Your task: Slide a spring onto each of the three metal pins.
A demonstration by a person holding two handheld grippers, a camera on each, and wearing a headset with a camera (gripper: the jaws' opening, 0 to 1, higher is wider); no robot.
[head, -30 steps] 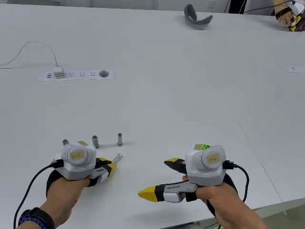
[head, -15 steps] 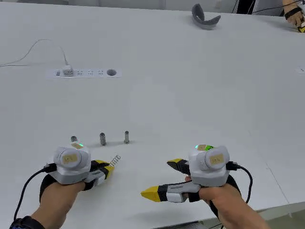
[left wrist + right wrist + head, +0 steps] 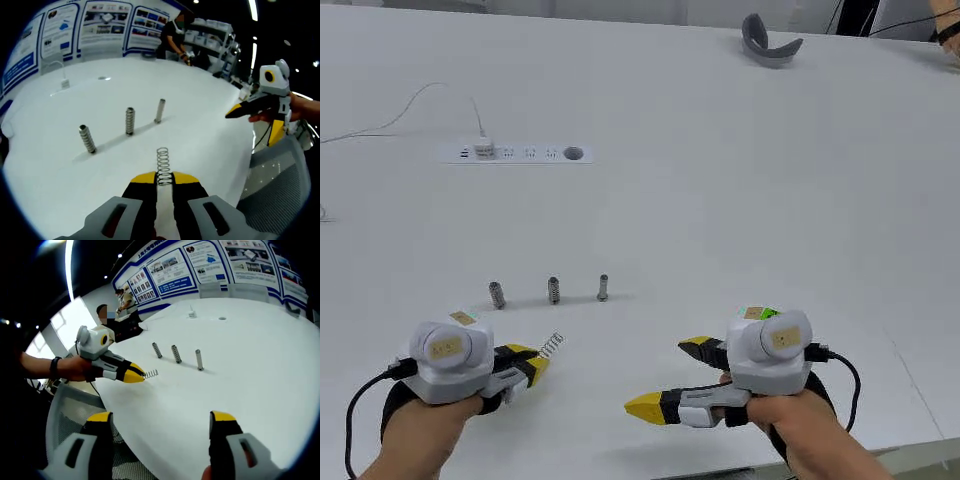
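At seven o'clock in the head view, the left hand-held gripper (image 3: 525, 365) is closed narrow on a spring (image 3: 551, 344). Its yellow tips pinch the spring's near end, and the rest of the coil pokes out ahead toward one o'clock. Beyond those tips, three metal pins stand upright in a row on the white desk (image 3: 770, 200), each apart from its neighbour. The left pin (image 3: 87, 138), at ten o'clock from the held spring in the left gripper view, has a spring around its shaft. So does the middle pin (image 3: 130, 121), at eleven o'clock. The right pin (image 3: 159, 110), at twelve o'clock, is bare. Farther back, at eleven o'clock in the head view, a power strip (image 3: 515, 153) lies flat with a plug in it. At five o'clock, the right hand-held gripper (image 3: 670, 378) has its jaws spread wide and empty, well apart from the pins and from the left hand-held gripper.
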